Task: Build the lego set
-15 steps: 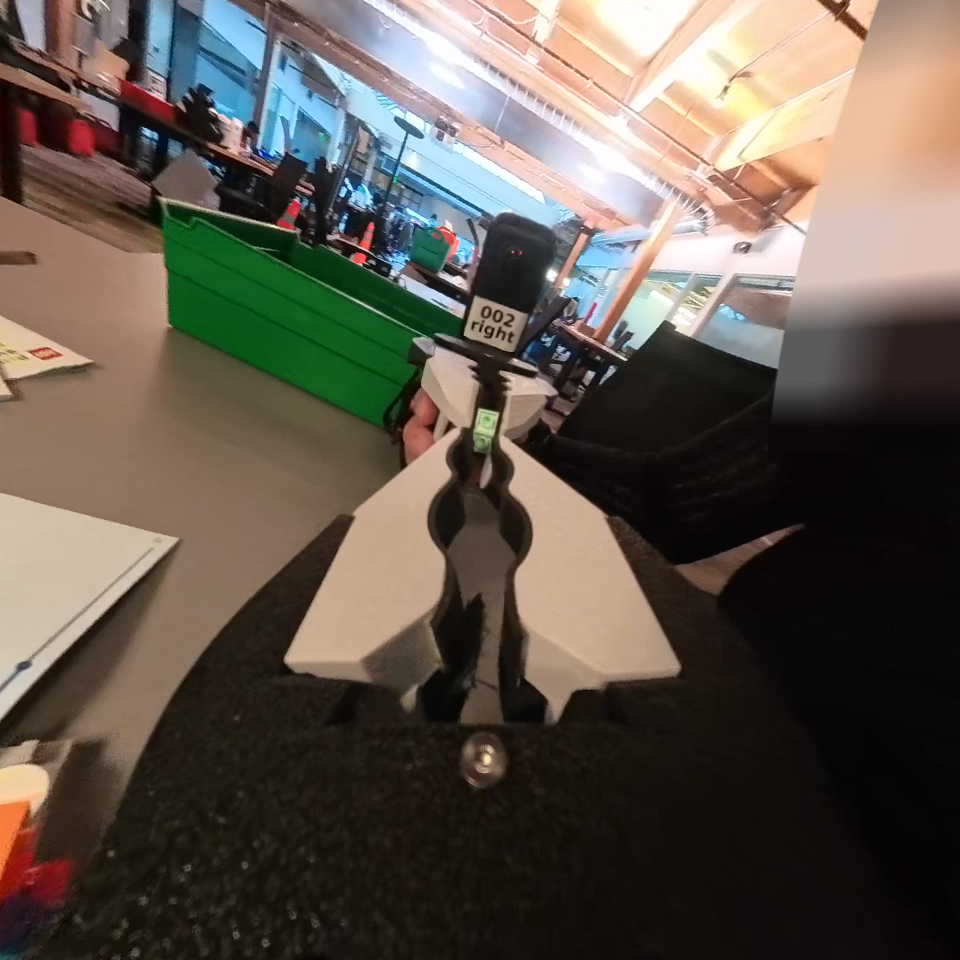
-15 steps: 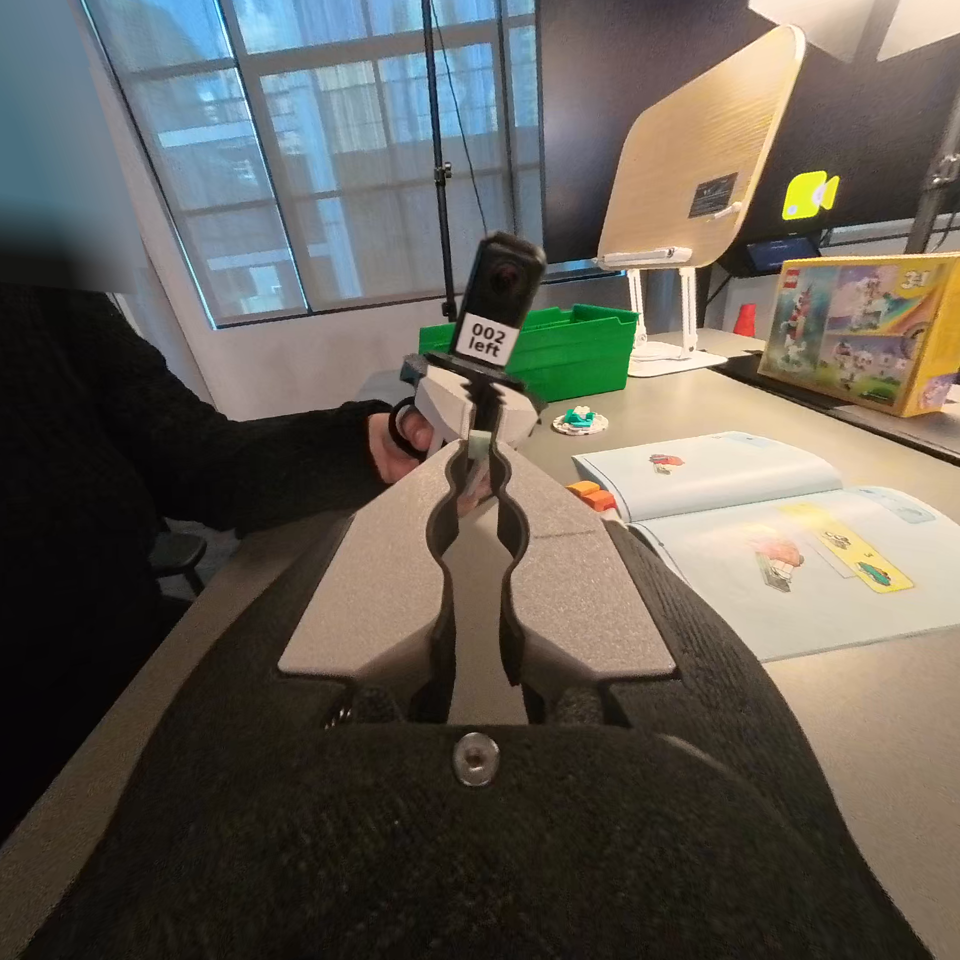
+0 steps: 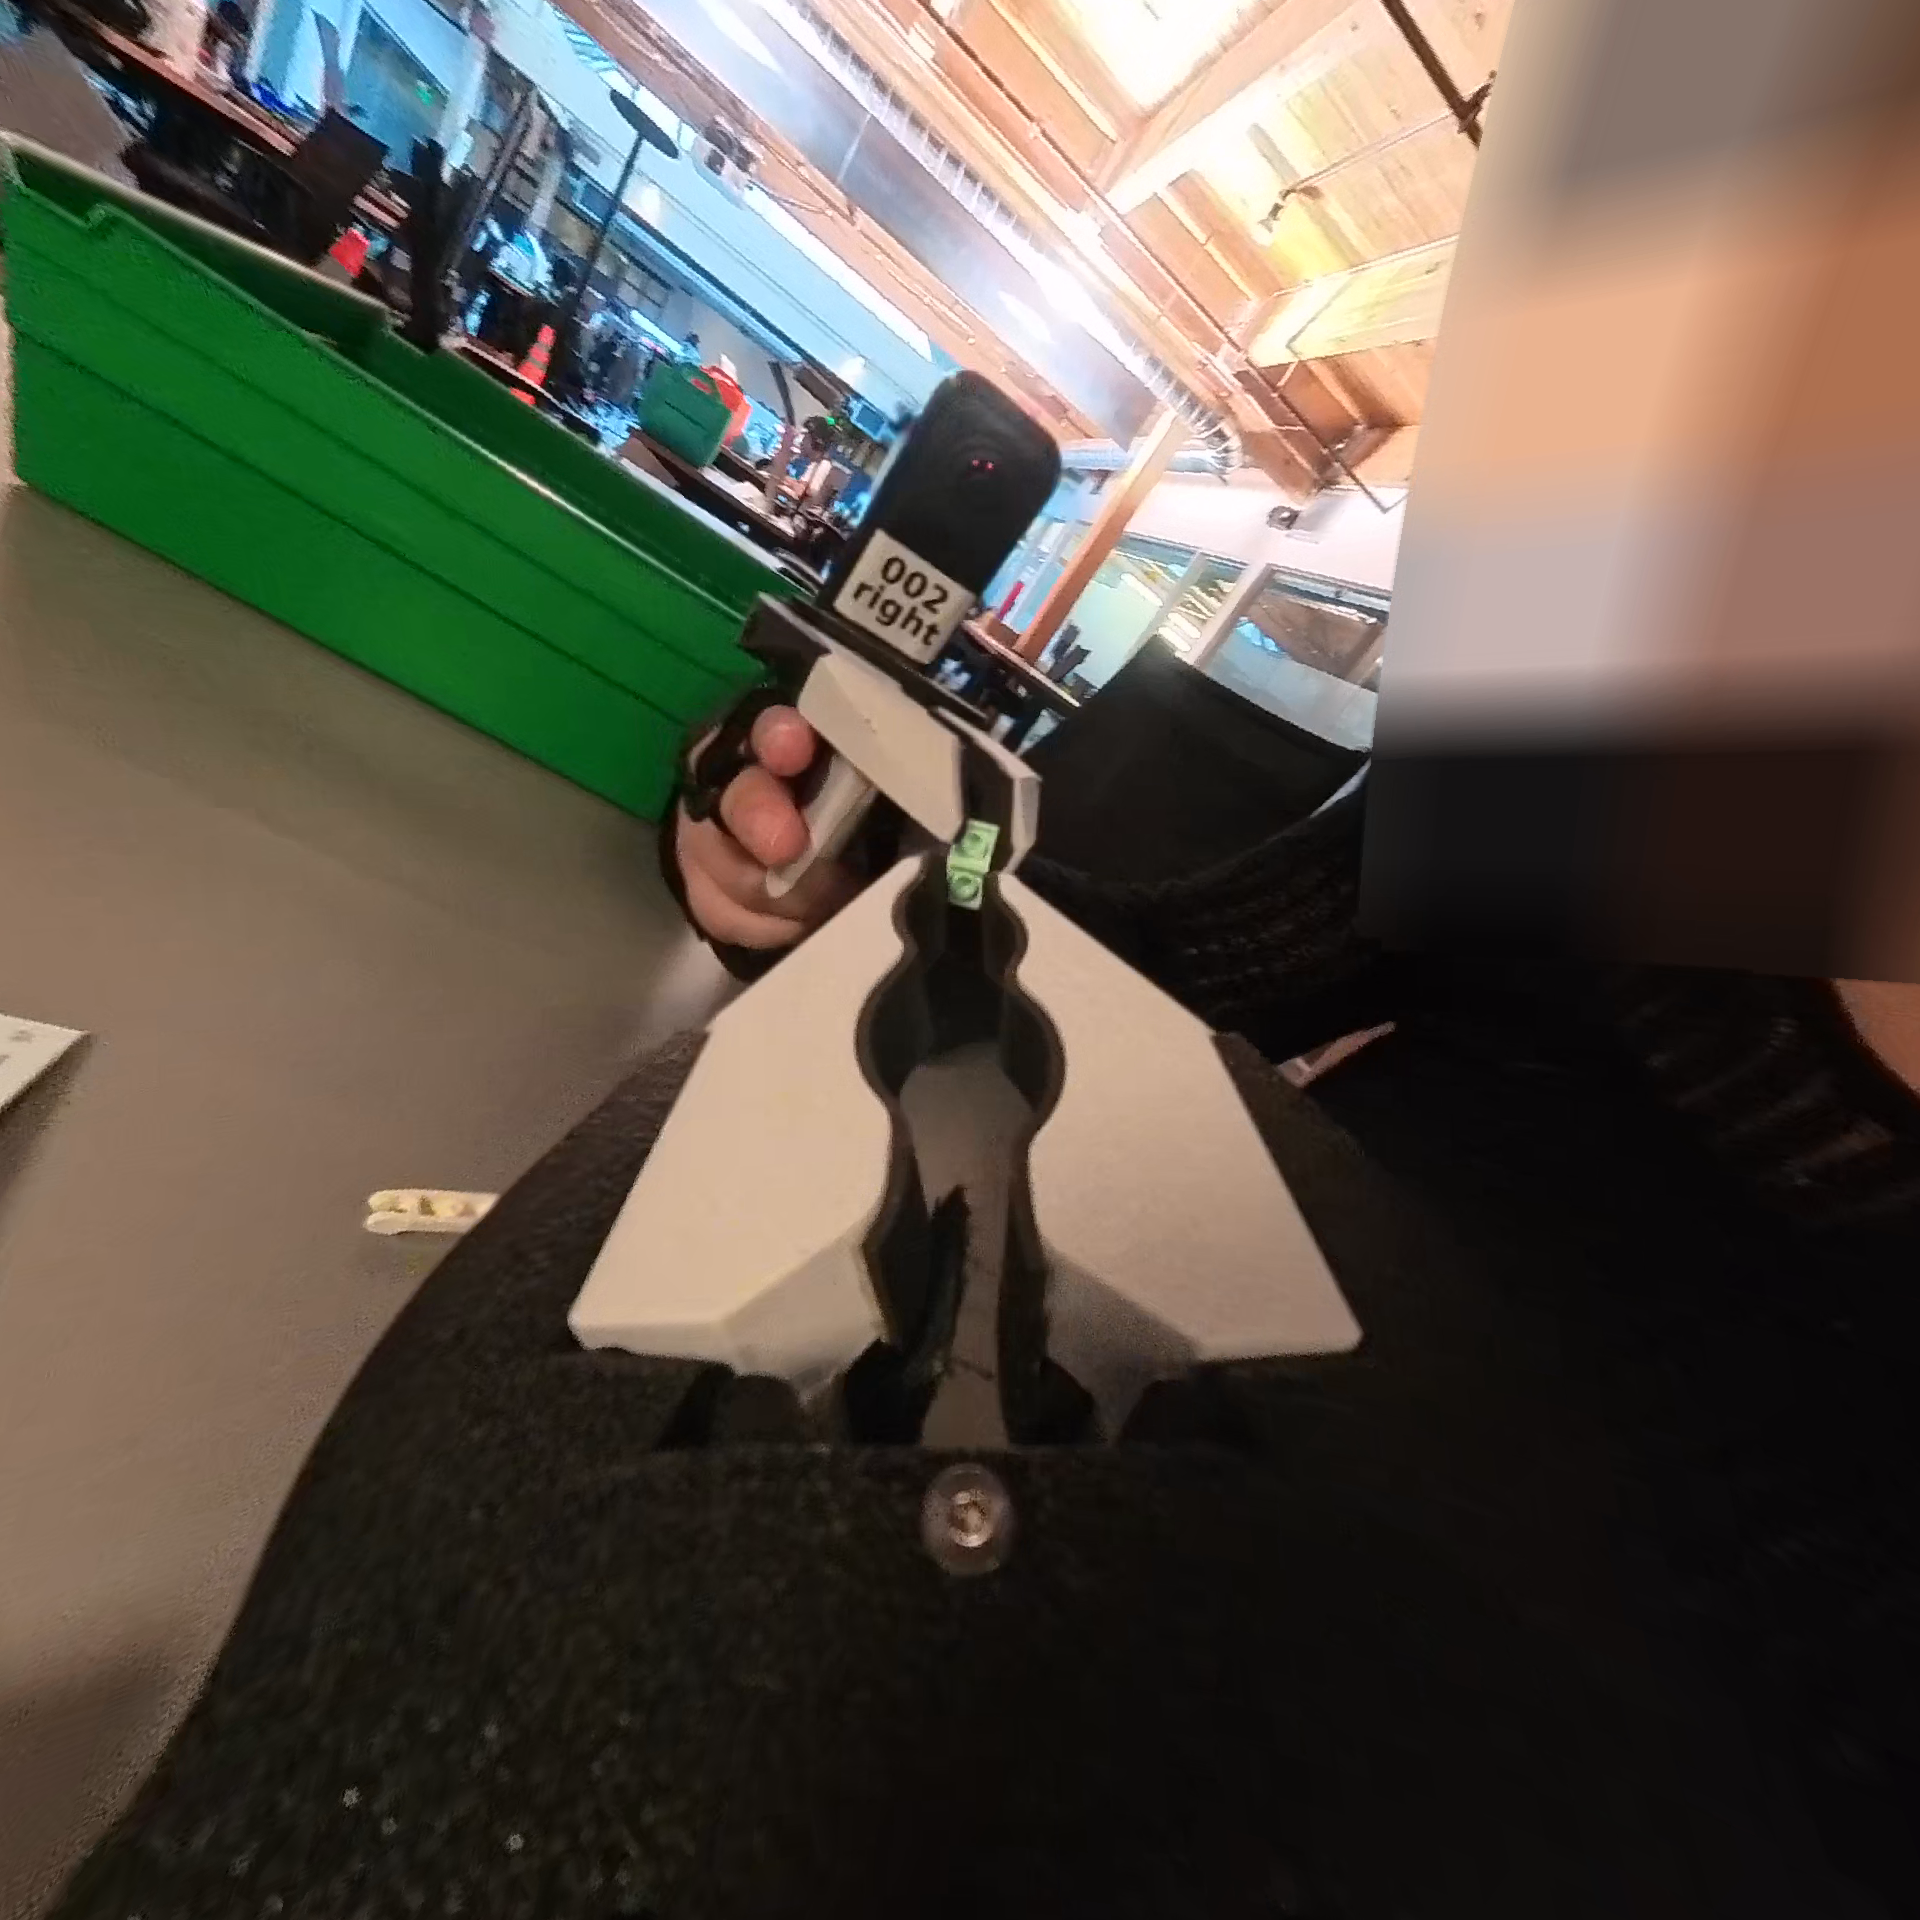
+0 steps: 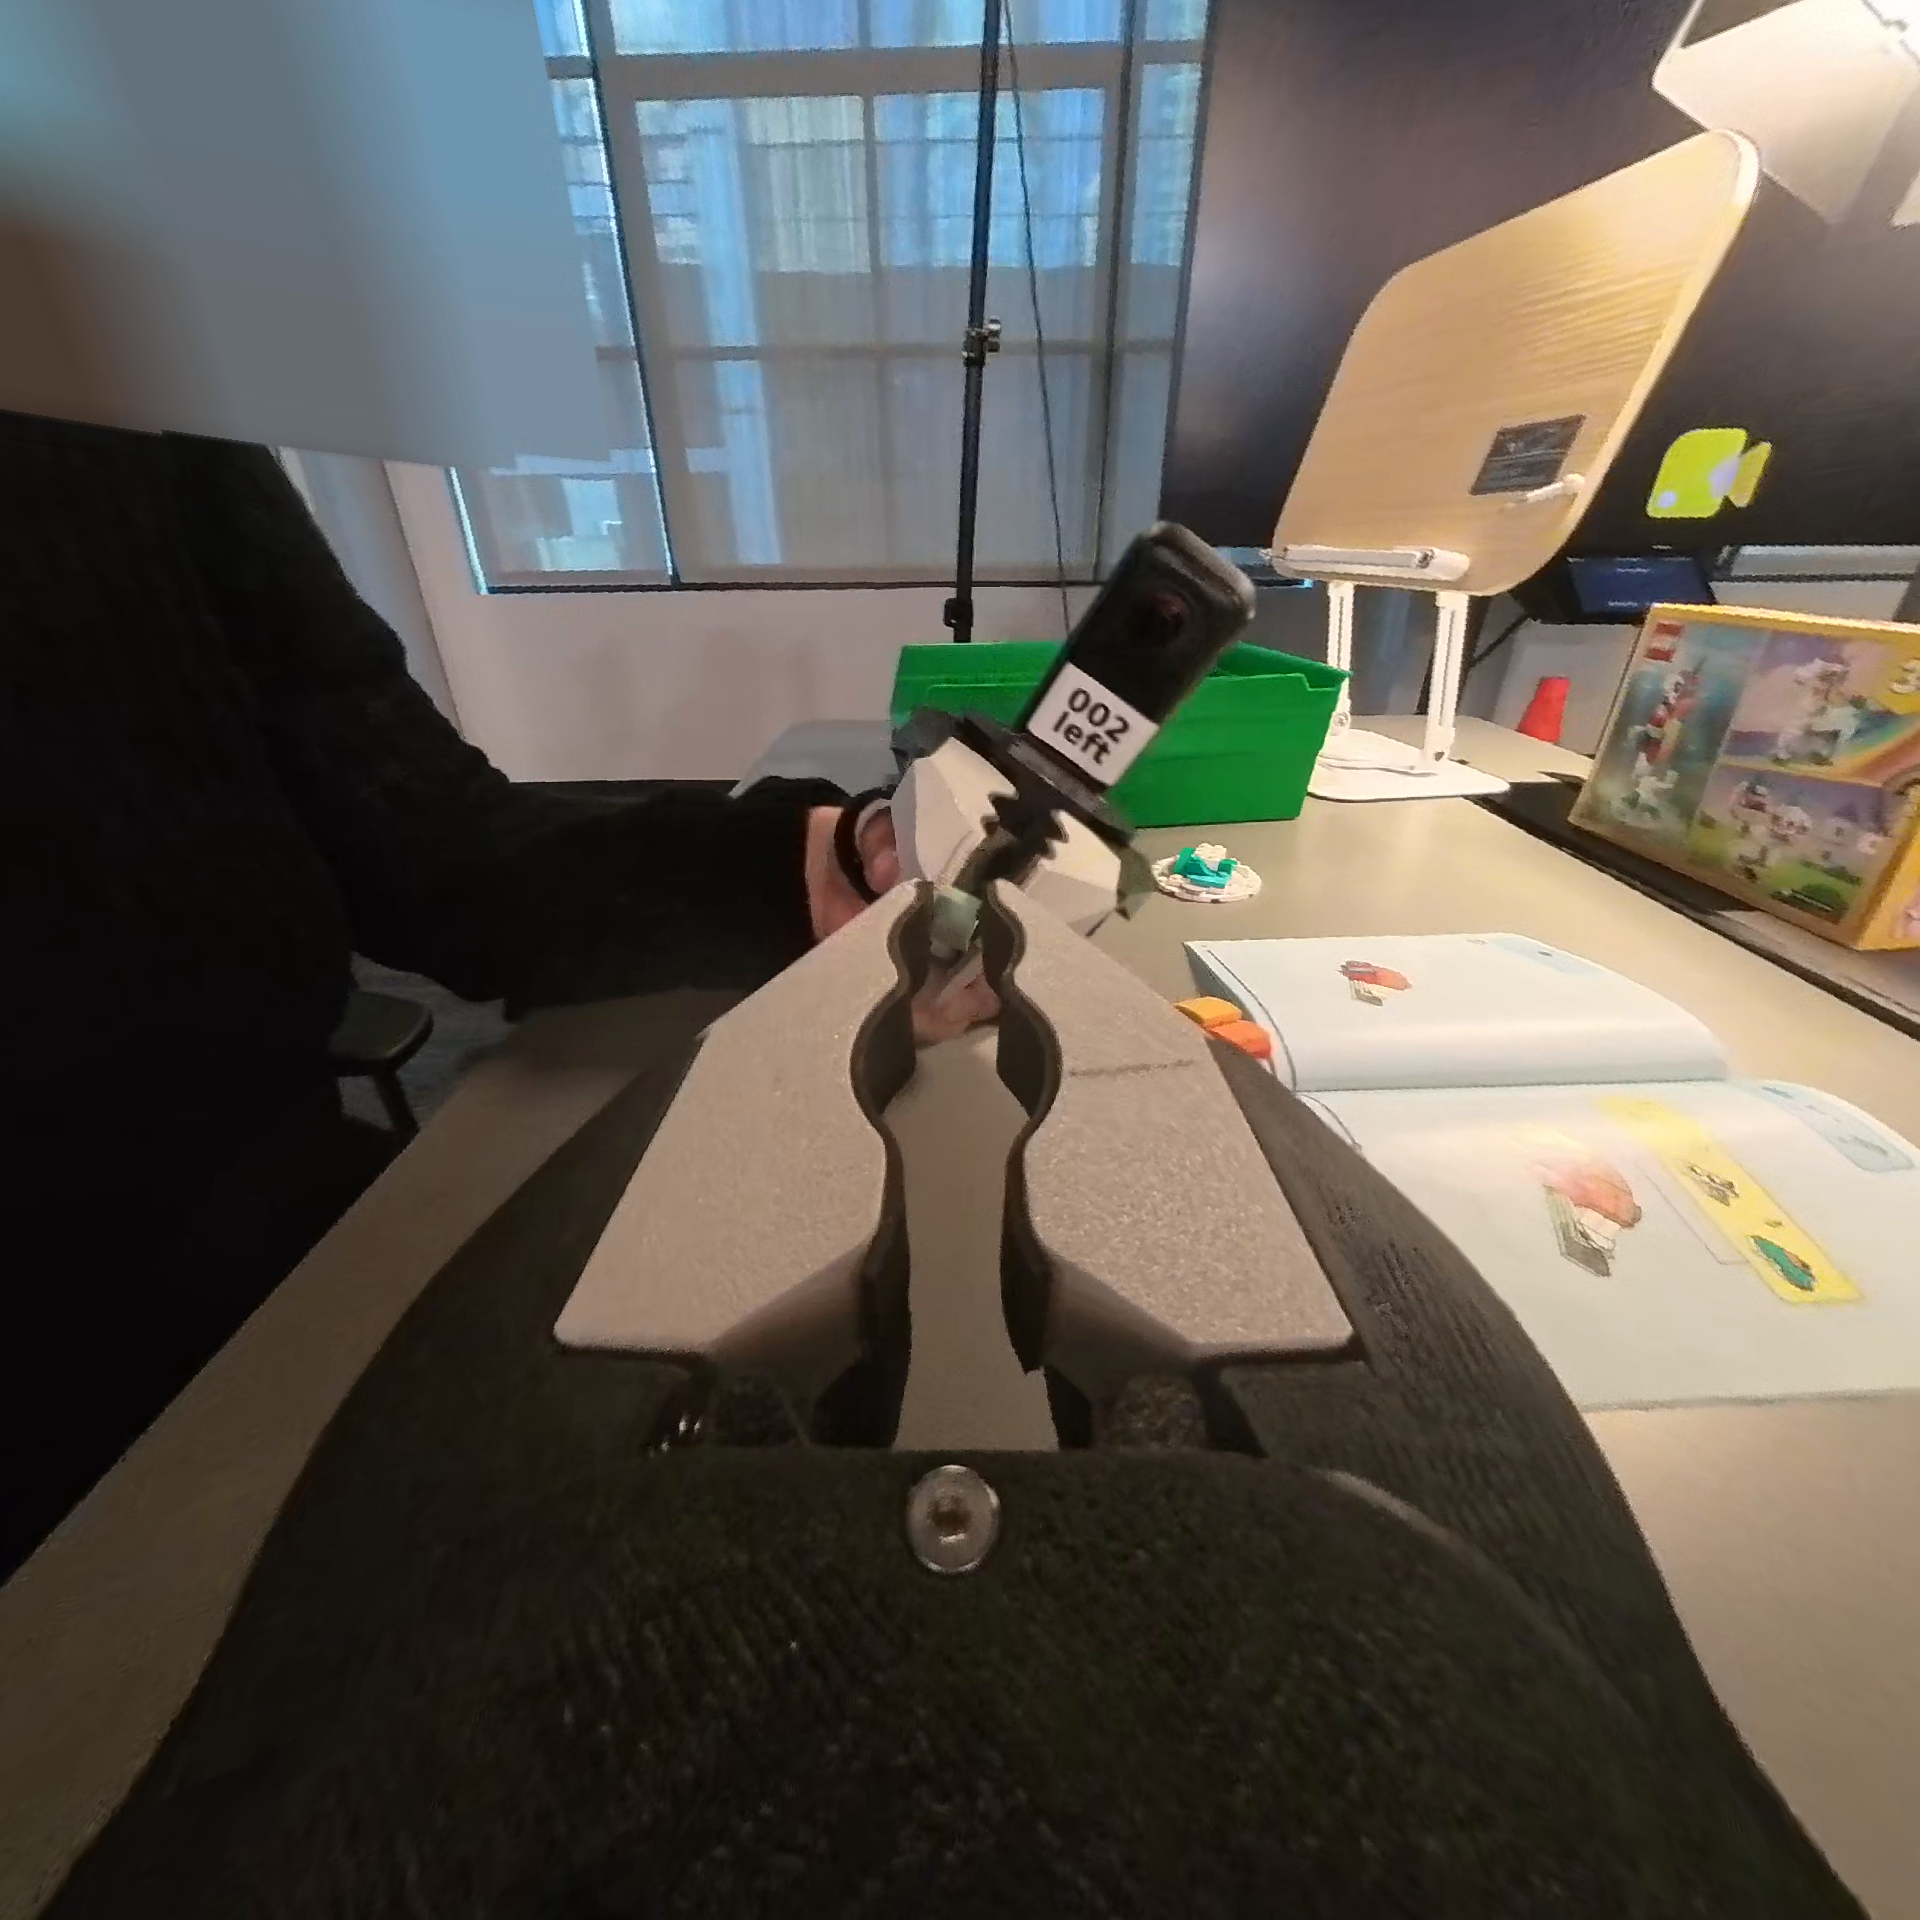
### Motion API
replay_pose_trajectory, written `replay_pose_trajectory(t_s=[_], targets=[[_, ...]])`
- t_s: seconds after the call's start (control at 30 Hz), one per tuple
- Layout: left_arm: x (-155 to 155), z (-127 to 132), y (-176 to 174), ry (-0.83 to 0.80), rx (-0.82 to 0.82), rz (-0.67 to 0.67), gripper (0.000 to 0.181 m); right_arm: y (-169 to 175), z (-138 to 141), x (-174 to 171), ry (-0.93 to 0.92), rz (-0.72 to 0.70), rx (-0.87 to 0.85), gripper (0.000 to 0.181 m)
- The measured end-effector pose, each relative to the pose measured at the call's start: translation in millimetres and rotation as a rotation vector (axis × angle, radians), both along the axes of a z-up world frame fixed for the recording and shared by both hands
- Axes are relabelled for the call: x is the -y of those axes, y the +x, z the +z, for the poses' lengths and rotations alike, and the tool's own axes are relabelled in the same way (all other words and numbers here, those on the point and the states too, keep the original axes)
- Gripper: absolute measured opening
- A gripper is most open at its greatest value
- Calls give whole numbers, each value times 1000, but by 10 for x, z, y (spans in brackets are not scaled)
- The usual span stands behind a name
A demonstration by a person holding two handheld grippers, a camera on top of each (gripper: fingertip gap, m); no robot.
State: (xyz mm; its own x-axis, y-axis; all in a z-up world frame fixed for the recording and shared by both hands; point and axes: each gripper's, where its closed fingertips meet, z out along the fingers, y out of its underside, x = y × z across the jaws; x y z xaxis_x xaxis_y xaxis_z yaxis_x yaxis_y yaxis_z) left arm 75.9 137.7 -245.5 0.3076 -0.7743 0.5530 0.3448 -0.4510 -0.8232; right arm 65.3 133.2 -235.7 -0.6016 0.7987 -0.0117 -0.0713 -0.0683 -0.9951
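Grippers meet tip to tip above the worktop (image 4: 1714,1558); left gripper (image 3: 961,894) and right gripper (image 4: 948,920) fingers pinch one small green lego piece (image 3: 971,864); press straight, gently, without twisting.

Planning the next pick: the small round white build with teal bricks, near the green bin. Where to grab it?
Probably the teal bricks, from above: they stand proud, while the round white base lies flat and thin on the table, offering little edge.
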Motion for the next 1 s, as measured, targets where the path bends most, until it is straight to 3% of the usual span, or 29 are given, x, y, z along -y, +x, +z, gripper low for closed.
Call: replay_pose_trajectory(t_s=[0.13,0.33,0.6,0.77,0.87,1.0], targets=[[7,-7,15,0,-2,-9,5,25,-7,23,-14,34,28,6],[-108,12,-105,140,-171,180,6,-114,24,-112,-264,12,130,7],[36,22,30,9,4,-31,5,64,2,45,-96,104,97,6],[-123,21,-87,160,-173,193,6,-57,4,-110,-159,2,129,6],[-200,107,-161,340,-323,379,32,-154,17,-221,-262,-60,140,6],[-332,86,-375,694,-900,774,39,-243,84,-394,-490,-107,137,6]])
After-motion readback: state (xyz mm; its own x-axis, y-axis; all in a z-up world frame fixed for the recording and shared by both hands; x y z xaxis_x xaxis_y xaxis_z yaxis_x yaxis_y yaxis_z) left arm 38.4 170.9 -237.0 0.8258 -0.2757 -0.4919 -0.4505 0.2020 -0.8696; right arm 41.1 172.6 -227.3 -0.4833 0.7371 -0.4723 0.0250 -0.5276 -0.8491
